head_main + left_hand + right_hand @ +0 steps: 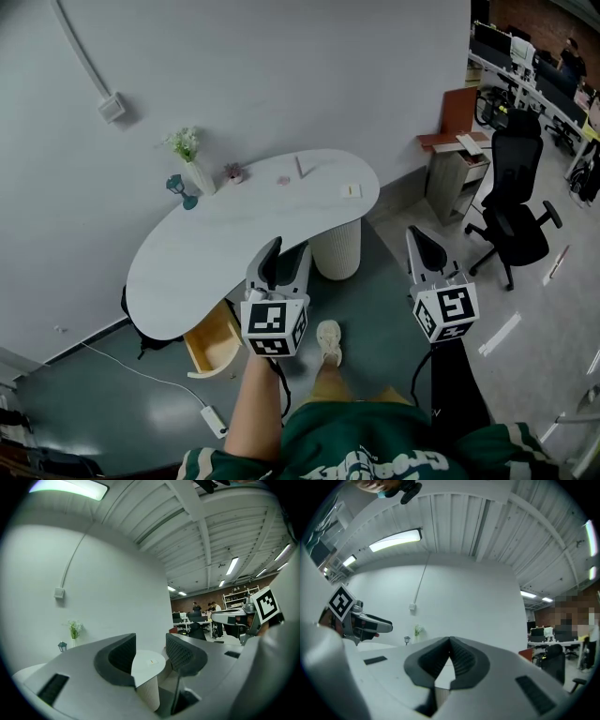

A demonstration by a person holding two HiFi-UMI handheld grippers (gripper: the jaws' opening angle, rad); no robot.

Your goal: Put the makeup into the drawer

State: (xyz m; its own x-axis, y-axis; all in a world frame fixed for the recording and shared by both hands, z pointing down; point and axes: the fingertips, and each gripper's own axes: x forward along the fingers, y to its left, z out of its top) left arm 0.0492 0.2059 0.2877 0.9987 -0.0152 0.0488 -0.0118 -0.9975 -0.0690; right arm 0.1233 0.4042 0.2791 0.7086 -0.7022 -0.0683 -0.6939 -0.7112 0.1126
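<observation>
A white kidney-shaped table (234, 246) stands against the wall. Small makeup items lie on its far part: a pink piece (233, 172), a slim stick (300, 167) and a pale square pad (351, 190). Under the table's near left end, a wooden drawer (214, 345) is pulled out. My left gripper (286, 253) hangs level over the table's near edge, open, with nothing between its jaws. The left gripper (151, 651) frames the table end (149, 663). My right gripper (422, 242) floats over the floor to the right, shut and empty (450, 641).
A vase of flowers (192, 167) and a small teal ornament (181, 189) stand at the table's back. A ribbed white pedestal (336, 249) holds the table up. A black office chair (514, 220) and a side cabinet (455, 173) stand to the right. A cable with a power strip (214, 419) lies on the floor.
</observation>
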